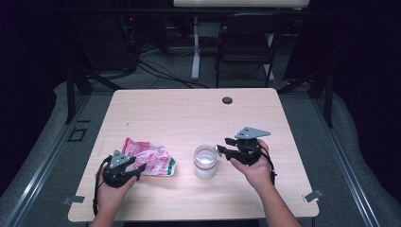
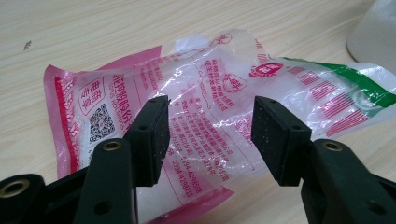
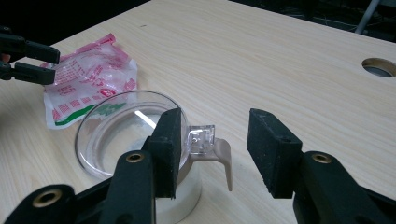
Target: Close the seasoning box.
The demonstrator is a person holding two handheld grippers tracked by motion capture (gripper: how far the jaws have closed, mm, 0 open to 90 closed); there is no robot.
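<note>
Counter (image 1: 189, 113) of pale wood, high view: pink-and-clear bag (image 1: 150, 158) lying crumpled front left, jar (image 1: 205, 161) upright just right of it, near centre front. Left tongs (image 1: 135, 169) in left hand (image 1: 111, 191), tips at the bag's near edge. Right tongs (image 1: 222, 146) in right hand (image 1: 255, 170), tips right beside the jar's rim. Round hole (image 1: 227, 100) at the far edge. Chair (image 1: 246, 42) on the floor beyond.

Left gripper view: left tongs (image 2: 209, 135) spread apart, nothing between the pads, bag (image 2: 205, 112) flat on the counter just beyond and under them. Bag has red print, a QR code, green stripe at right. White jar (image 2: 376, 32) at top right.

Right gripper view: right tongs (image 3: 215, 149) apart, gripping nothing. Jar (image 3: 121, 135) with clear hinged lid; its clear tab and tan latch (image 3: 224, 156) sit between the pads, left pad close to the lid rim, contact unclear. Bag (image 3: 88, 79) far left with left tongs (image 3: 51, 65) over it. Hole (image 3: 379, 66) top right.
</note>
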